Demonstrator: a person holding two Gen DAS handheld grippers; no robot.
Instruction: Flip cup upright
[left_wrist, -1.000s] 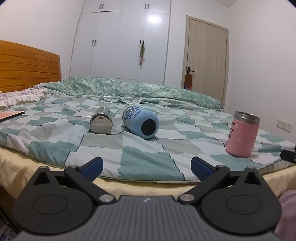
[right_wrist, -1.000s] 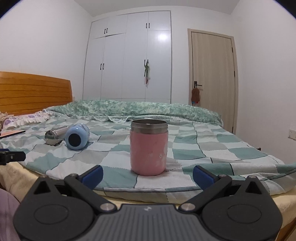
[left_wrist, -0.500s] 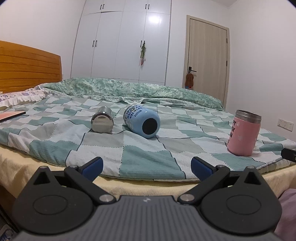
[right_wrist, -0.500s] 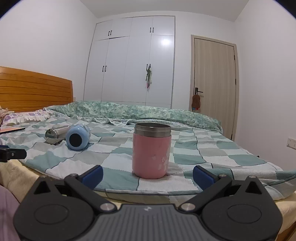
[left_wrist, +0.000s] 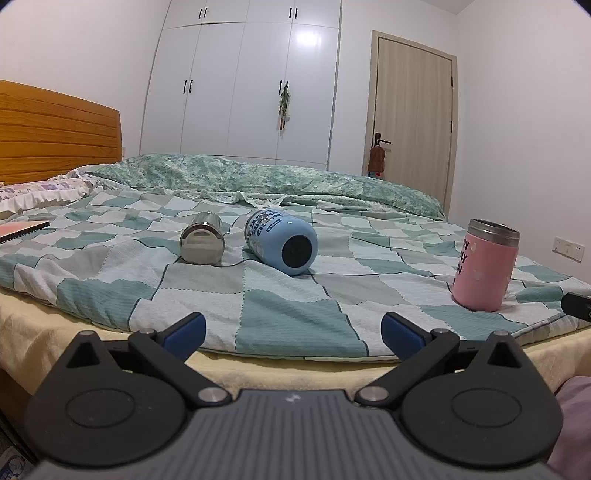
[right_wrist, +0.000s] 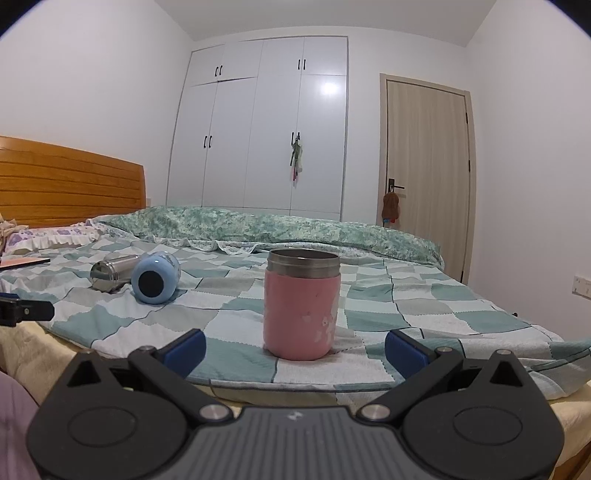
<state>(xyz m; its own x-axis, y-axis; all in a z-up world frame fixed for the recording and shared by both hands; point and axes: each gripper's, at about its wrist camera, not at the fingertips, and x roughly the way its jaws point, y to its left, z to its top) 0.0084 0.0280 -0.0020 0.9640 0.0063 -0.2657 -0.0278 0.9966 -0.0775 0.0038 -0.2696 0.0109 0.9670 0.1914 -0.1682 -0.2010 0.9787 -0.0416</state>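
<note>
A blue cup (left_wrist: 283, 245) lies on its side on the checked bedspread (left_wrist: 280, 306), its base toward me; it also shows in the right wrist view (right_wrist: 154, 276). A steel cup (left_wrist: 202, 243) lies on its side just left of it, and shows in the right wrist view (right_wrist: 110, 274) too. A pink cup (right_wrist: 301, 302) stands upright near the bed's front edge, also visible in the left wrist view (left_wrist: 484, 264). My left gripper (left_wrist: 293, 330) is open and empty, short of the bed edge. My right gripper (right_wrist: 295, 349) is open and empty, in front of the pink cup.
A wooden headboard (left_wrist: 55, 133) stands at the left, with a pillow (left_wrist: 33, 192) and a flat pink book (left_wrist: 20, 230) below it. A rolled green quilt (left_wrist: 258, 181) lies across the far side. White wardrobes (right_wrist: 266, 129) and a door (right_wrist: 424, 166) are behind.
Both grippers have drawn back a little from the bed and tilted up slightly. The cups have not moved.
</note>
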